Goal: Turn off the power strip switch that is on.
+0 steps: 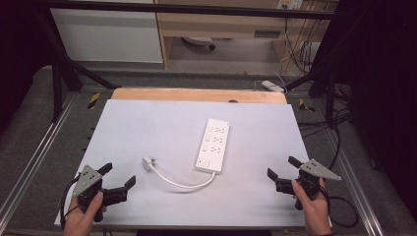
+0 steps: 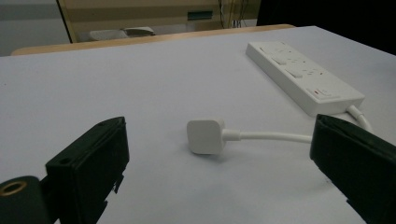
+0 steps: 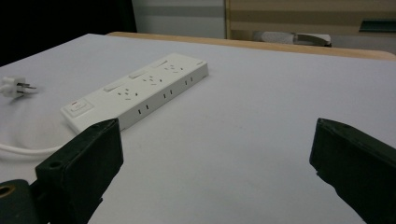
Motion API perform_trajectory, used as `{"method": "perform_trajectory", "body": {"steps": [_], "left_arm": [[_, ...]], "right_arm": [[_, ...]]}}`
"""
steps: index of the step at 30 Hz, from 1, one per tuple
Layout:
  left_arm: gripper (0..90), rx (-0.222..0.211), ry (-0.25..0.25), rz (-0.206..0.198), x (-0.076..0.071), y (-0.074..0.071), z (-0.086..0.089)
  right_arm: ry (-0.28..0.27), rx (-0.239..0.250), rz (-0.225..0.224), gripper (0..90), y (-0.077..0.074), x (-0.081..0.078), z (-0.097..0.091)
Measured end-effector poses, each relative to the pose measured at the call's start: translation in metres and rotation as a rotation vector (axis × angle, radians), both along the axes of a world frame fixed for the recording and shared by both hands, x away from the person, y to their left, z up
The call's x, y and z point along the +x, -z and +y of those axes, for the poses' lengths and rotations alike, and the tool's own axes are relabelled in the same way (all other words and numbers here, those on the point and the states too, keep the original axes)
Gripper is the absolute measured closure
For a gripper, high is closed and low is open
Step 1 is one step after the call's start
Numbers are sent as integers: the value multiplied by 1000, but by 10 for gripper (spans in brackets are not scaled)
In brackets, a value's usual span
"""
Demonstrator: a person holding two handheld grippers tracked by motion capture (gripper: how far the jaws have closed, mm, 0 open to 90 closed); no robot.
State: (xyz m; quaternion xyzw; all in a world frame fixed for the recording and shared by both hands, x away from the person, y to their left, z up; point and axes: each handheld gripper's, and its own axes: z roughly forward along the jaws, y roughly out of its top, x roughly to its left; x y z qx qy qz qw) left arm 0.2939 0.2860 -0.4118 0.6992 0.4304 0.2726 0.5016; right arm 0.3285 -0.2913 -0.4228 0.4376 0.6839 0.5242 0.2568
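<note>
The power strip [image 1: 213, 145] lies flat near the middle of the table [image 1: 147, 123], its long axis running slightly slantwise away from the person, and its white cord [image 1: 179, 183] loops from the near end round to the plug [image 1: 147, 162], which lies on its side to the left. The strip looks like a stiff, light plastic block with smooth, rather slippery faces; its long sides seem the best place to grip, across the width, since the top carries switches and sockets. The plug is small and hard, and the prongs point away from the strip; I judge the square body the place to pinch, not the pins. The cord is limp and will drag behind whatever moves. The left claw [image 1: 118, 183] rests at the near left edge, jaws spread wide and empty, aimed at the plug just ahead. The right claw [image 1: 282, 173] sits at the near right, likewise released and holding nothing, well apart from the strip. Nothing else lies between either claw and these things.
</note>
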Motion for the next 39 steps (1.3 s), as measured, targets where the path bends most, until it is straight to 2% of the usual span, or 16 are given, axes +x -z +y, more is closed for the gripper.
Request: {"method": "perform_trajectory", "body": {"steps": [5,13,16,24,31,39], "left_arm": [[45,4,9,-2,0,0,-1],[45,-4,7,0,0,0,-1],[45,6,7,1,0,0,-1],[45,7,5,1,0,1,-1],[45,1,7,7,0,1,-1],[45,6,10,6,0,1,-2]], "right_arm": [[12,-1,-13,29,-3,-1,2],[-9,34,-33,24,-13,-2,9],[-18,38,-36,32,-18,-1,15],[-40,32,-41,29,-31,1,28],[-37,30,-26,29,-35,4,29],[-43,15,-28,28,-45,11,32]]}}
